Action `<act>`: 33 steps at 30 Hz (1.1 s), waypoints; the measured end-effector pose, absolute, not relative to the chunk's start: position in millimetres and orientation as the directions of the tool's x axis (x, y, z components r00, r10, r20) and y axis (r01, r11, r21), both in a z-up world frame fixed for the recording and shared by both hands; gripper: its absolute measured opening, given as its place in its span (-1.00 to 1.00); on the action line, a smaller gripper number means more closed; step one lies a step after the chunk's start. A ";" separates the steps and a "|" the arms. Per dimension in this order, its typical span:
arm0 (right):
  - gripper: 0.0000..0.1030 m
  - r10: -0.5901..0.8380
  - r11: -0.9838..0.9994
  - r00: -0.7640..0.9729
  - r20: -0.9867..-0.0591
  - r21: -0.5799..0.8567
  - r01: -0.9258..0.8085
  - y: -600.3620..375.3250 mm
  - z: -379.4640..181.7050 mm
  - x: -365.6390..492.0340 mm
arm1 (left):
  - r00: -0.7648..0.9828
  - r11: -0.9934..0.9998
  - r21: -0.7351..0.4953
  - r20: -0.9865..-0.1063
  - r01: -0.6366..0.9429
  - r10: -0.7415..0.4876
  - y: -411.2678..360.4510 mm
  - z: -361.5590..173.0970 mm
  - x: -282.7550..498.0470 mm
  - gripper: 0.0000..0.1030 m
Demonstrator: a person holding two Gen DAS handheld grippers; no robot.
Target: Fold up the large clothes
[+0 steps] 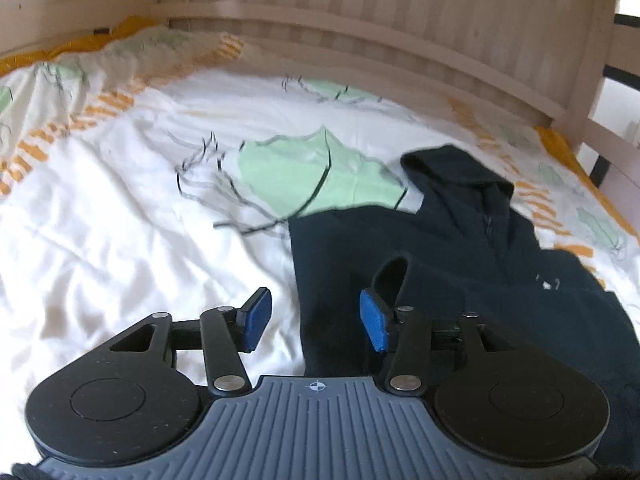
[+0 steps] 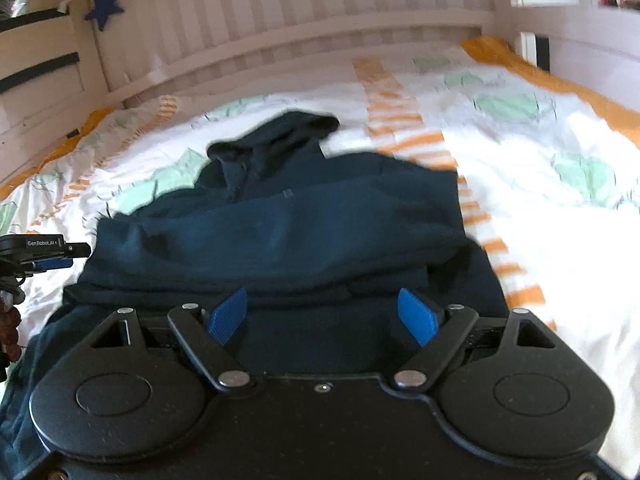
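Note:
A dark navy hoodie (image 2: pixel 280 216) lies partly folded on the bed, its hood (image 2: pixel 276 136) towards the slatted headboard. In the left wrist view the hoodie (image 1: pixel 460 264) fills the lower right, hood (image 1: pixel 452 176) at the top. My left gripper (image 1: pixel 316 320) hovers open over the hoodie's left edge, with a small loop of fabric (image 1: pixel 394 274) standing just behind its right pad; the pads press on nothing. My right gripper (image 2: pixel 322 316) is open wide above the hoodie's near folded layer, nothing gripped. The left gripper (image 2: pixel 44 250) shows at the left edge of the right wrist view.
The bed carries a white duvet (image 1: pixel 120 220) with green leaf and orange stripe prints. A pale wooden slatted headboard (image 1: pixel 380 20) runs along the far side. A blue star (image 2: pixel 105 7) hangs at the left. An orange sheet edge (image 2: pixel 560 76) borders the bed on the right.

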State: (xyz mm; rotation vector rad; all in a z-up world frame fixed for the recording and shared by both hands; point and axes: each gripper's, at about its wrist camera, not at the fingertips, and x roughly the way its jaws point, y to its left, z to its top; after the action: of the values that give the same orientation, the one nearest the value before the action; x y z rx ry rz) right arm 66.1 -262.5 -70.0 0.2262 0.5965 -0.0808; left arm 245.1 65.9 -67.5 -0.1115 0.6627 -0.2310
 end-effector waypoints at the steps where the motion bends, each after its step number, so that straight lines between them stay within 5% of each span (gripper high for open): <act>1: 0.64 -0.014 0.974 0.837 -0.547 0.181 0.134 -261.2 -65.9 67.9 | 0.769 0.967 -0.174 -0.587 0.187 -0.254 63.6 -63.6 244.8 0.08; 8: 0.64 -0.042 0.988 0.871 -0.489 0.111 0.110 -254.2 -57.0 109.4 | 0.753 0.943 -0.172 -0.569 0.285 -0.331 25.1 -52.5 255.1 0.23; 17: 0.63 -0.052 0.992 0.776 -0.628 0.056 0.111 -261.7 -116.7 142.8 | 0.698 0.938 -0.180 -0.629 0.298 -0.342 19.2 -68.1 265.6 0.24; 26: 0.75 -0.044 0.994 0.784 -0.619 0.052 0.097 -259.1 -122.4 136.5 | 0.645 0.935 -0.207 -0.680 0.289 -0.350 30.1 -80.2 271.7 0.24; 33: 0.76 -0.045 0.994 0.786 -0.616 0.053 0.098 -260.2 -122.2 138.4 | 0.535 0.877 -0.321 -0.699 0.358 -0.475 31.2 -86.7 265.4 0.18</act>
State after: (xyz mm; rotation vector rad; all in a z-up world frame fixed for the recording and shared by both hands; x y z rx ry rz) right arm 138.4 -260.2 -122.2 0.0831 0.6620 -0.0767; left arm 265.4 31.2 -86.7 -0.1456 0.8753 -0.4976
